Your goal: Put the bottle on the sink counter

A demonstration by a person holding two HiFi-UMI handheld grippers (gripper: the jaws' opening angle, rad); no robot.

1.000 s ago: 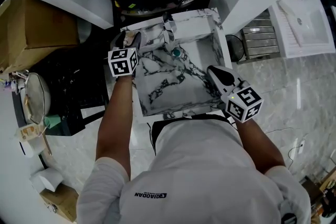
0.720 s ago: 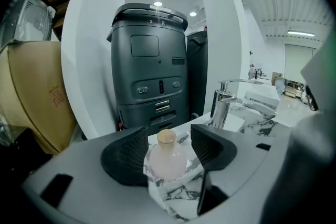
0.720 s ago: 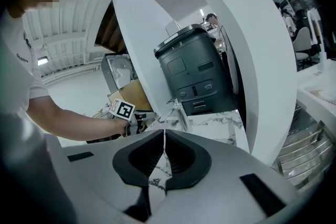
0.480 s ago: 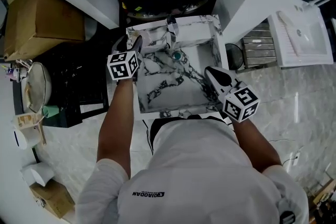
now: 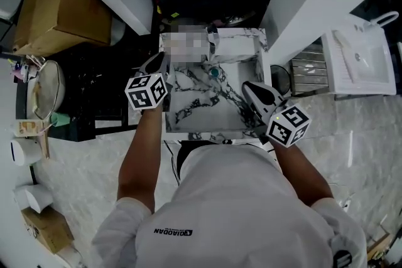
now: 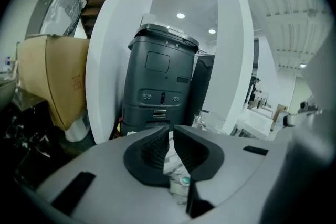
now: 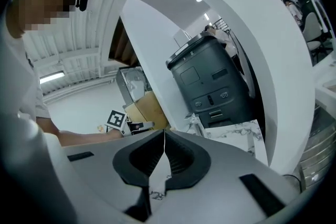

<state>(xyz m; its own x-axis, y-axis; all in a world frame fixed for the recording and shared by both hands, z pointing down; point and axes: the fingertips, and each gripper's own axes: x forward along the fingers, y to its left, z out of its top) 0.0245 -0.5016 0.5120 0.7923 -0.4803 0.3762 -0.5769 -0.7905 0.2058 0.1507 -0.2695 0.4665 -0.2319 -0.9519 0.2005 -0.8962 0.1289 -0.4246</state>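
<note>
Looks done to me: the small teal-capped clear bottle (image 5: pixel 214 72) stands free at the back of the black-veined white marble sink bench (image 5: pixel 188 116), the left gripper (image 6: pixel 171 131) at the bench's left edge has just been closing to an empty slit, and the right gripper (image 7: pixel 164 136) is pressed together, empty.

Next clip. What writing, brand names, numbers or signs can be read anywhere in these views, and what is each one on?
"QIAODAN": dark print on the back of the person's white shirt, upside down in the head view.
Faint print on the side of the cardboard box: too blurred to read.
Small label on the front of the black machine: too small to read.
Nothing else legible shows.
</note>
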